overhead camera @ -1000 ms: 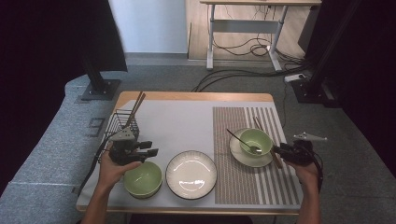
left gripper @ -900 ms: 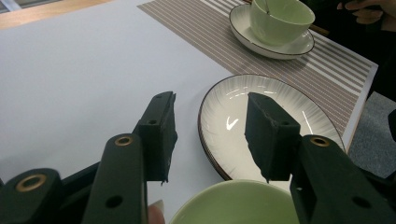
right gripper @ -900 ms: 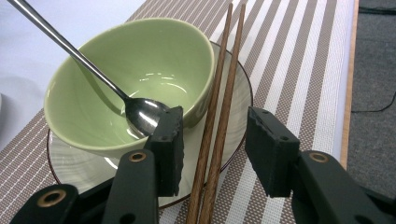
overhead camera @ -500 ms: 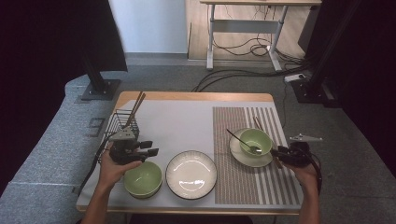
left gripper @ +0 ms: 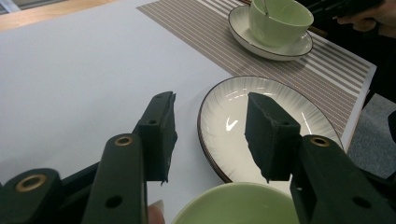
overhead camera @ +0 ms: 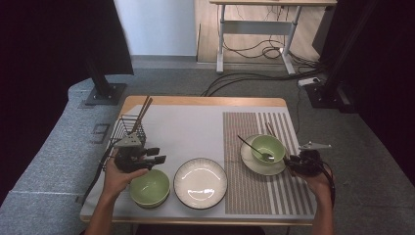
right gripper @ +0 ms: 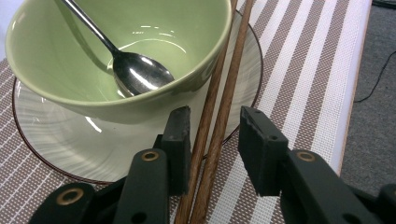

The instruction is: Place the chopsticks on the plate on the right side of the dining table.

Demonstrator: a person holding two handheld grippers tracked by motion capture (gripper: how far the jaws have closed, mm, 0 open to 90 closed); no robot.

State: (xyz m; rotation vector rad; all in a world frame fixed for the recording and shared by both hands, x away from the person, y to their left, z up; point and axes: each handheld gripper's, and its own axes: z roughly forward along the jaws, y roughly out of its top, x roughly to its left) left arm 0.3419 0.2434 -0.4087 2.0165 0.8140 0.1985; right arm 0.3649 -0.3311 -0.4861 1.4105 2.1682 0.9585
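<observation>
Right tool (right gripper: 215, 140) half-closed around chopsticks (right gripper: 219, 93), their tips hidden behind bowl (right gripper: 116, 56).

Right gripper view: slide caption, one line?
Right tongs closing around two wooden chopsticks beside the green bowl holding a spoon.

A lab: black curtains (overhead camera: 58, 39), floor cables (overhead camera: 254, 78) and a desk frame (overhead camera: 254, 29).
</observation>
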